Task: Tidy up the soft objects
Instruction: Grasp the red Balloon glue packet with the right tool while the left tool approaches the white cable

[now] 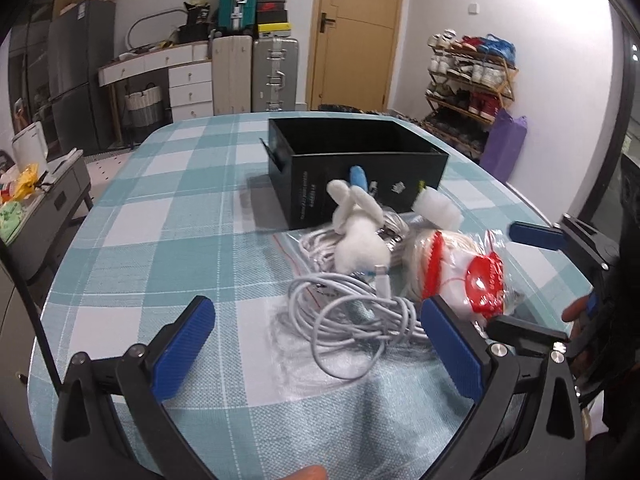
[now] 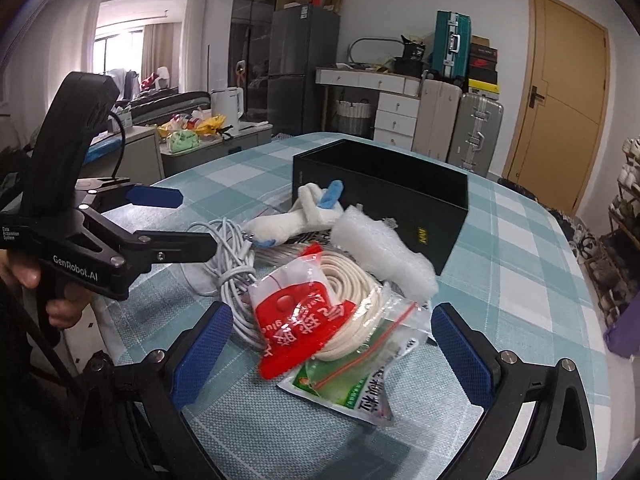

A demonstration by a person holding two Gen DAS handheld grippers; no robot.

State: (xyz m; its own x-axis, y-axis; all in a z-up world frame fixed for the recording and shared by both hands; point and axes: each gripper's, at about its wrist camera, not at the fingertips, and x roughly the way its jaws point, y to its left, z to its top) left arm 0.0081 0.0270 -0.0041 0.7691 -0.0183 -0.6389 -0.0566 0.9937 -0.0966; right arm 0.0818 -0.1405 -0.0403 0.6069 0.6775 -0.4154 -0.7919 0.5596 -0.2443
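Soft things sit heaped on my checked bench (image 1: 168,208) just before one open black box (image 1: 356,160): one white plush toy (image 1: 360,236) with a blue ear, one white foam roll (image 2: 384,252), two white cable bundles (image 1: 360,316), one red-labelled bag of cream cord (image 2: 320,308). Left gripper (image 1: 316,344) released around the cable; right gripper (image 2: 332,356) released, straddling the bag. A green packet under it is half hidden.

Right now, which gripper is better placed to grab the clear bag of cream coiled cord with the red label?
Right gripper: open, straddling the bagged cream cord. Left gripper faces the white cable.
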